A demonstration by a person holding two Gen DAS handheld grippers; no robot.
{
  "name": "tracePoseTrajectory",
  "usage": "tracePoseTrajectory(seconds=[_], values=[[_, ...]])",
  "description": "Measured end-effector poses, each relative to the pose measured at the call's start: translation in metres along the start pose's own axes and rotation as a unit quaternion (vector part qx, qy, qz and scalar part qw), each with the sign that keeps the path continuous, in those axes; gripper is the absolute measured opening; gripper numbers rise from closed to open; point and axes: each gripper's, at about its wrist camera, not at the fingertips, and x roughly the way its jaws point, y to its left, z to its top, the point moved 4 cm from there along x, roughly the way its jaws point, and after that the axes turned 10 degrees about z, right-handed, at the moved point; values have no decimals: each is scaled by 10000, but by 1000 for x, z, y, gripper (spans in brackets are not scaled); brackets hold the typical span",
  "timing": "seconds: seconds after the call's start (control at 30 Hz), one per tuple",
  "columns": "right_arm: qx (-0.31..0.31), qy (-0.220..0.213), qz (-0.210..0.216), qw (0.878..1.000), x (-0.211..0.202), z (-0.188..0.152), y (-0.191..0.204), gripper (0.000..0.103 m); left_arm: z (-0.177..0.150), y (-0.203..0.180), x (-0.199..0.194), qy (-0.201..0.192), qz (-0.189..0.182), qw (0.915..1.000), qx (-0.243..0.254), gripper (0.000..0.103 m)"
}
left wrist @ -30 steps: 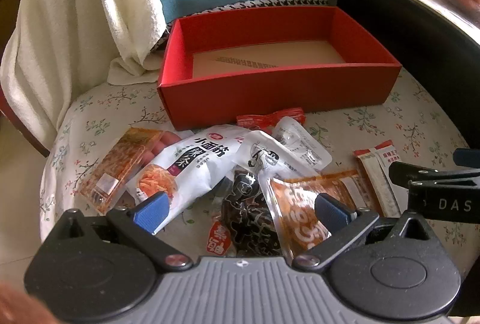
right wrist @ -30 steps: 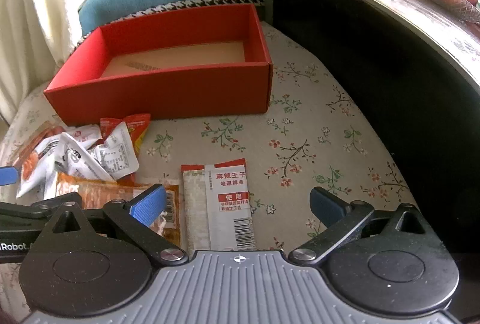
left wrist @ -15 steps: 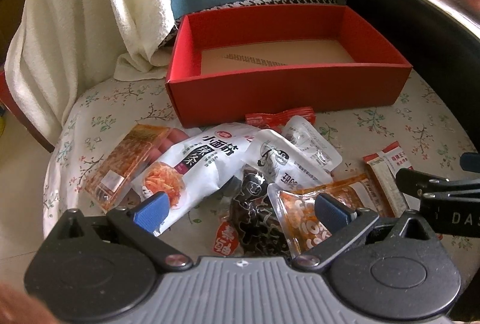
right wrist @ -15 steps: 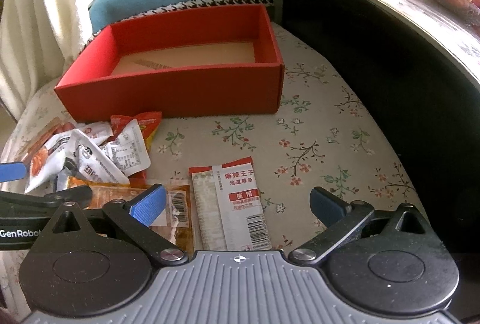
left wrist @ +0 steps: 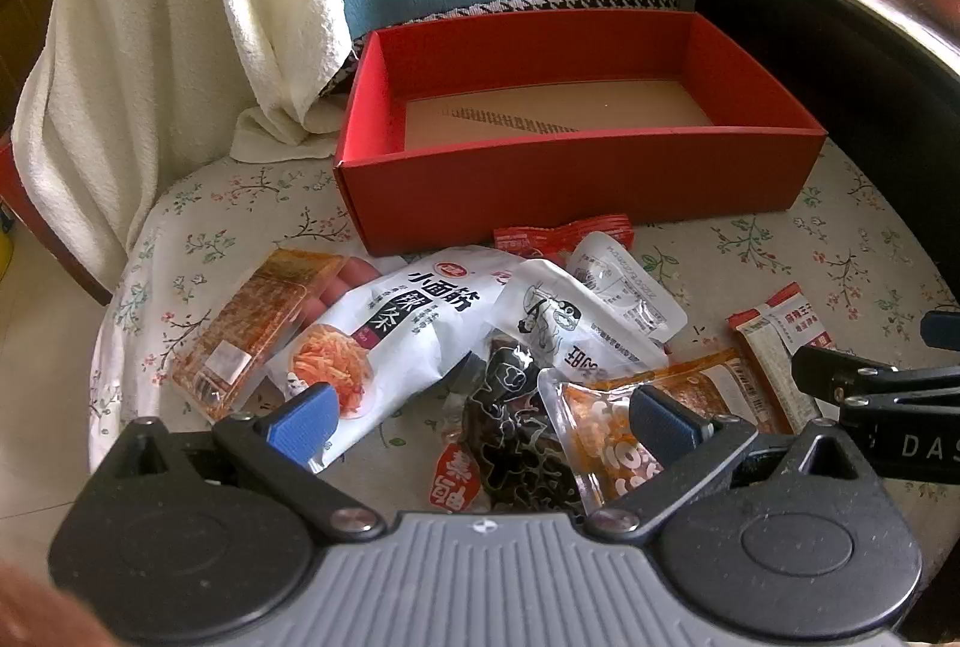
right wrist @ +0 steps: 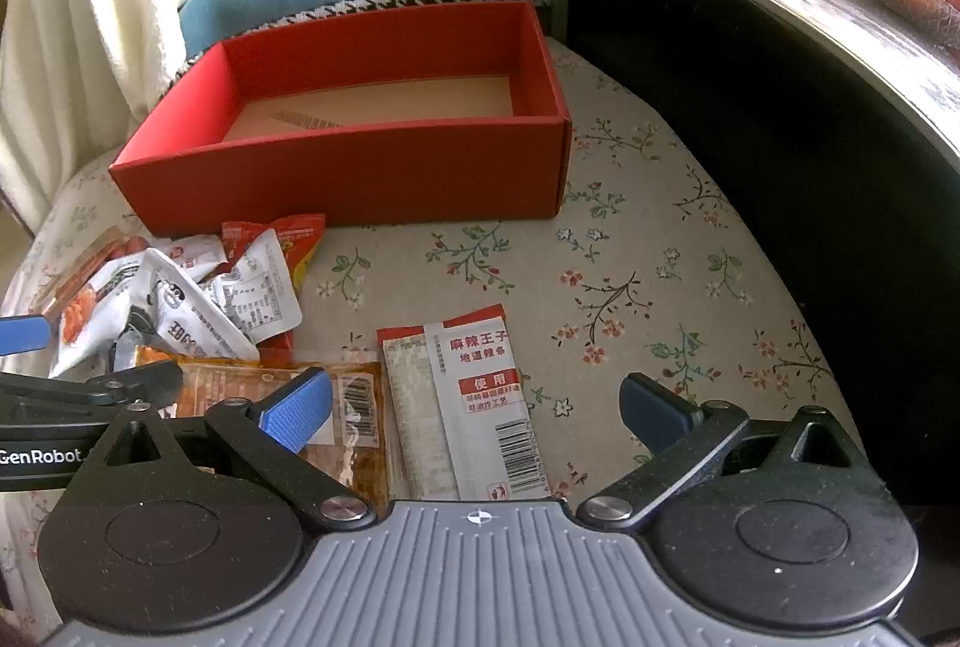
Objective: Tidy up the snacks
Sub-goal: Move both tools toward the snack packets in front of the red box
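Both tongs (left wrist: 480, 416) (right wrist: 474, 404) gape above snack packets (left wrist: 456, 341) before red box (left wrist: 564, 179).

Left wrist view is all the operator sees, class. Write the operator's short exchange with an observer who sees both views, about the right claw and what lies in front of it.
Operator: I see only one finger of the right claw. Is it open?
Observer: Yes. Its fingers are spread wide and hold nothing.
Operator: What lies in front of it?
Observer: The whole white-and-red packet lies flat on the floral cloth. Its barcode end is nearest the camera.
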Motion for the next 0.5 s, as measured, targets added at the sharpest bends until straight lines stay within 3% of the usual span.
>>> tracePoseTrajectory(seconds=[0.5], values=[[14,190,-44,9998,4,-3,1,103,-2,-1,0,29,50,10000,62,98]])
